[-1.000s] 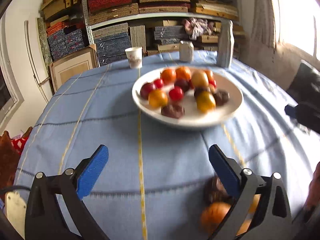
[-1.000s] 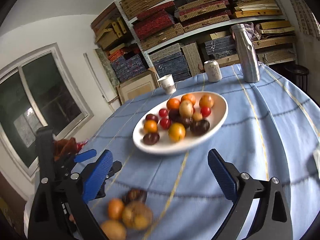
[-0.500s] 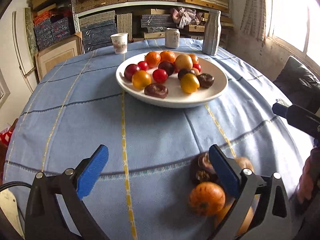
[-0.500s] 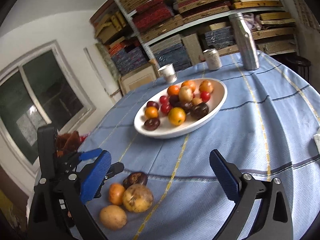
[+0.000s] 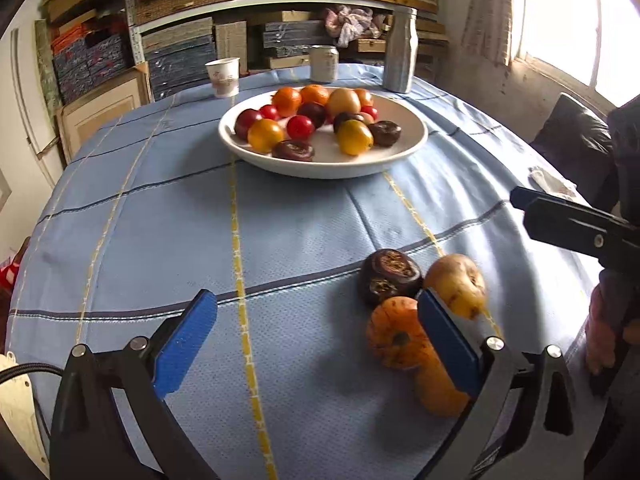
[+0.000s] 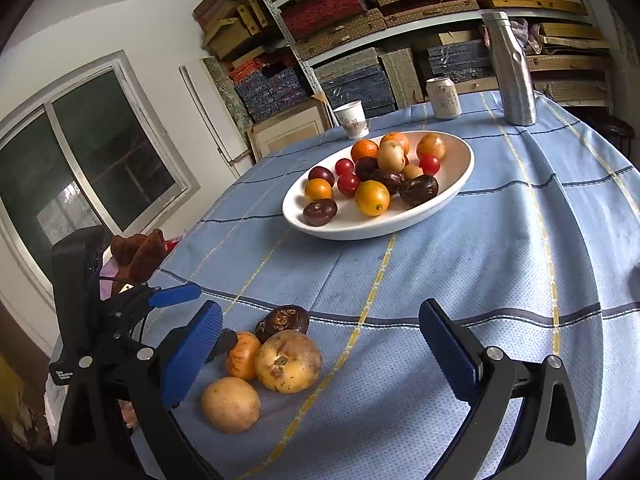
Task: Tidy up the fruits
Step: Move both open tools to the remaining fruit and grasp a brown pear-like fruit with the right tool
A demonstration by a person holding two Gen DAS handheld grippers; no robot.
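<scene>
Shelves packed with flat boxes rise behind a round table under a blue checked tablecloth (image 5: 280, 240). Toward the far side sits a white bowl (image 6: 460, 176) filled with oranges, red and dark plums and yellow fruit, with a paper cup (image 5: 223, 77), a can (image 6: 443, 98) and a metal bottle (image 6: 512, 72) behind it. Near the front edge four loose fruits lie touching in a cluster: a dark wrinkled fruit (image 6: 283, 322), an orange fruit (image 6: 241, 356), a large yellow fruit (image 6: 289, 361) and a smaller yellow fruit (image 6: 231, 404). The left gripper (image 5: 316, 344) hangs over the cloth with jaws spread wide and empty, its right finger in front of the cluster. The right gripper (image 6: 320, 354) is likewise released, holding nothing, the cluster just inside its left finger.
</scene>
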